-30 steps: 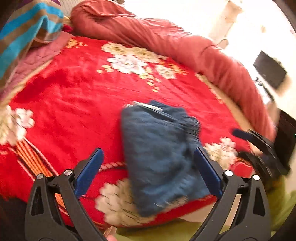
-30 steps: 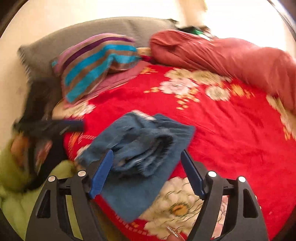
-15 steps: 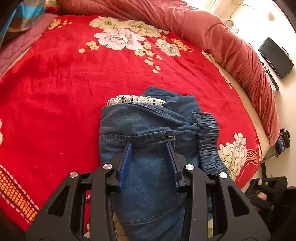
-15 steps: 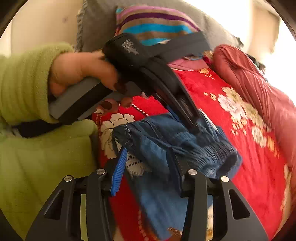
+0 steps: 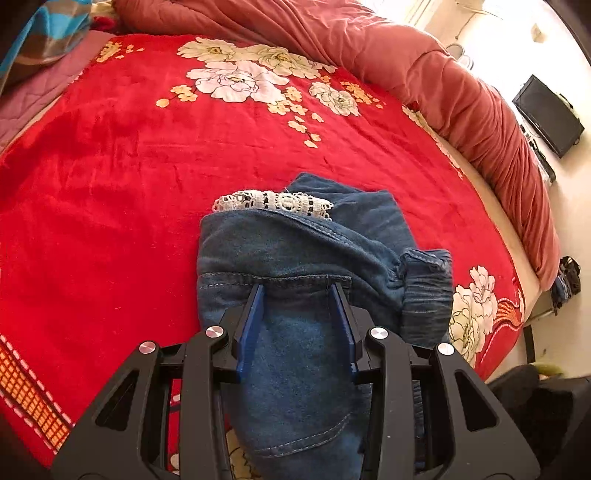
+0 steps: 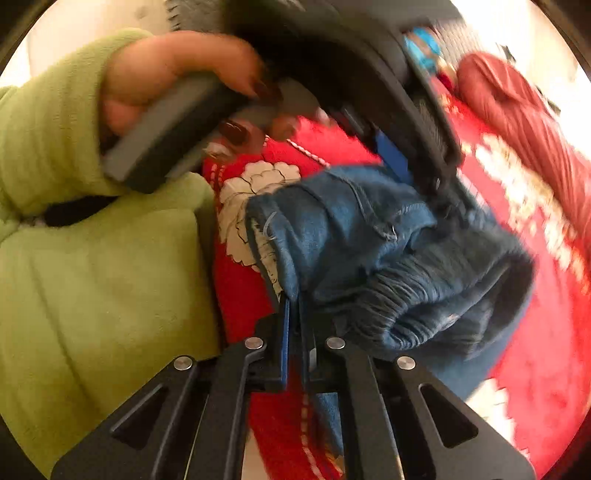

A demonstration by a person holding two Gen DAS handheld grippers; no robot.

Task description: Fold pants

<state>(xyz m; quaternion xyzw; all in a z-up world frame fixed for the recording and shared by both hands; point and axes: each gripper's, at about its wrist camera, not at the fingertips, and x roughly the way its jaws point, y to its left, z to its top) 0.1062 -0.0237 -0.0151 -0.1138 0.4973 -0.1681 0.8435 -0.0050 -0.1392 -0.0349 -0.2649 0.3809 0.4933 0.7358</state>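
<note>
Blue denim pants point(image 5: 303, 266) lie folded in a bundle on the red flowered bedspread point(image 5: 129, 155), with a white lace trim point(image 5: 273, 201) at the far edge. My left gripper point(image 5: 297, 291) is pressed down on the pants, its jaws partly closed with a fold of denim between them. In the right wrist view my right gripper point(image 6: 293, 299) is shut on the near edge of the pants point(image 6: 369, 240), beside the elastic waistband point(image 6: 399, 314). The left gripper's body and the hand holding it point(image 6: 177, 81) fill the top of that view.
A rolled reddish duvet point(image 5: 424, 74) runs along the far and right sides of the bed. A striped pillow point(image 5: 48, 33) lies at the top left. A dark screen point(image 5: 546, 114) stands at the right. My green sleeve point(image 6: 92, 258) is at the left.
Both grippers came down from above the bed onto the pants and closed from wide open. The right gripper has now shut fully on the denim edge.
</note>
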